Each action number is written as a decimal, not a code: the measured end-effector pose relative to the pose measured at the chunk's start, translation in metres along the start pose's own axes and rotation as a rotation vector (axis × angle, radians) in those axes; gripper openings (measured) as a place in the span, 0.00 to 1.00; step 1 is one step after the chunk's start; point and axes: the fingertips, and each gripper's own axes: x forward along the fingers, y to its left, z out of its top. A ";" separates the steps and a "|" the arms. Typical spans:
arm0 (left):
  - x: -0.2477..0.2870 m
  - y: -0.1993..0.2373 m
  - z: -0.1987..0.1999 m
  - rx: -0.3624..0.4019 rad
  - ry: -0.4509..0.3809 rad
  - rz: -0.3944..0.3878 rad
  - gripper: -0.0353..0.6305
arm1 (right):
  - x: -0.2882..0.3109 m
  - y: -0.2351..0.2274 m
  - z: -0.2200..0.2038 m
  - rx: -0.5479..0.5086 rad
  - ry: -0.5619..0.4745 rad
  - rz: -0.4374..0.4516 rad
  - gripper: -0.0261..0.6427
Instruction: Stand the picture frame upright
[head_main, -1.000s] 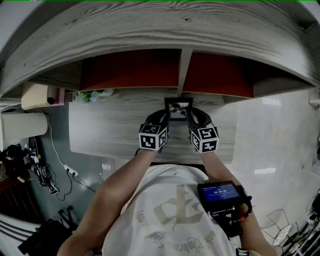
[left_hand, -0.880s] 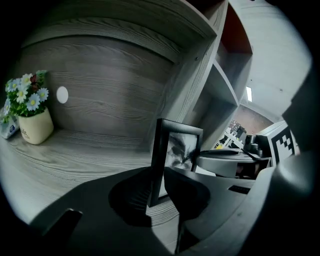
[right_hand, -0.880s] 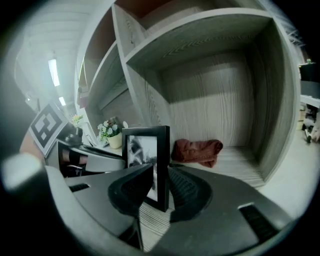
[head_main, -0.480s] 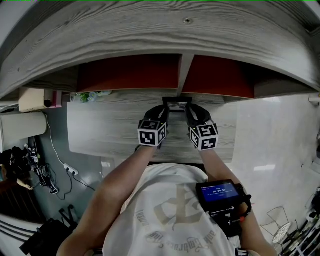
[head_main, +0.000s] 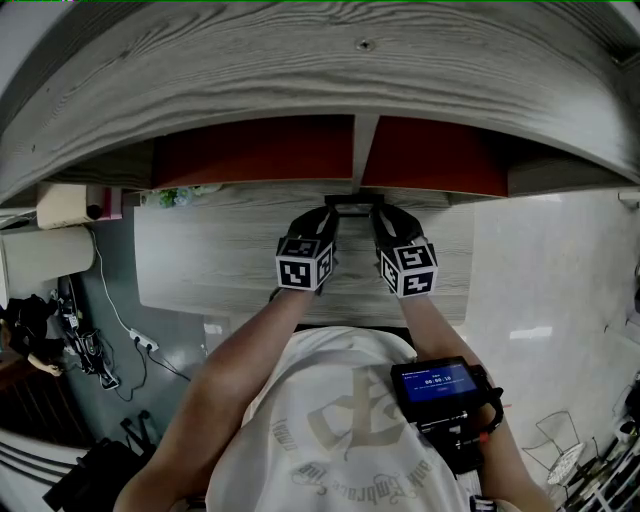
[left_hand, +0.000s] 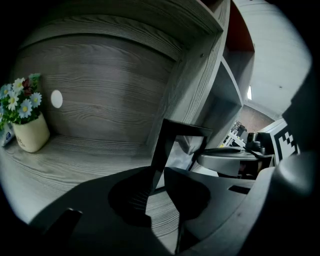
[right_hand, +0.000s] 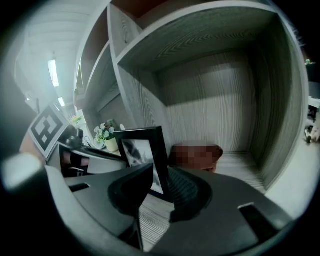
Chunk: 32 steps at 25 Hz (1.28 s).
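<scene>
A black picture frame (head_main: 352, 202) stands close to upright on the grey wooden desk (head_main: 220, 260), just before the shelf divider (head_main: 366, 150). In the head view only its top edge shows. My left gripper (head_main: 329, 215) is shut on the frame's left side, and the left gripper view shows that black edge (left_hand: 167, 145) between the jaws of my left gripper (left_hand: 157, 175). My right gripper (head_main: 377, 215) is shut on the frame's right side. The right gripper view shows the frame's face (right_hand: 142, 150) and its right edge held in my right gripper (right_hand: 160, 177).
A small cream pot of flowers (head_main: 182, 192) (left_hand: 27, 131) sits at the desk's back left. Shelf compartments with red backs (head_main: 260, 150) lie behind the frame, under a deep overhanging shelf (head_main: 300, 60). A white roll (head_main: 45, 255) and cables (head_main: 90, 350) lie left of the desk.
The frame has tipped up: its picture face showed from above a second ago, now only the top edge does. Both grippers have shifted slightly towards the shelf with it.
</scene>
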 end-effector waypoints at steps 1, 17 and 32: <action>0.000 0.000 0.001 0.004 -0.003 -0.002 0.16 | 0.000 0.000 0.000 0.001 0.002 0.000 0.18; -0.008 0.009 0.003 0.007 -0.013 0.011 0.19 | -0.004 -0.001 0.006 0.022 -0.018 0.001 0.18; -0.036 -0.005 0.003 -0.004 -0.072 0.004 0.15 | -0.030 0.006 0.014 0.018 -0.071 0.009 0.14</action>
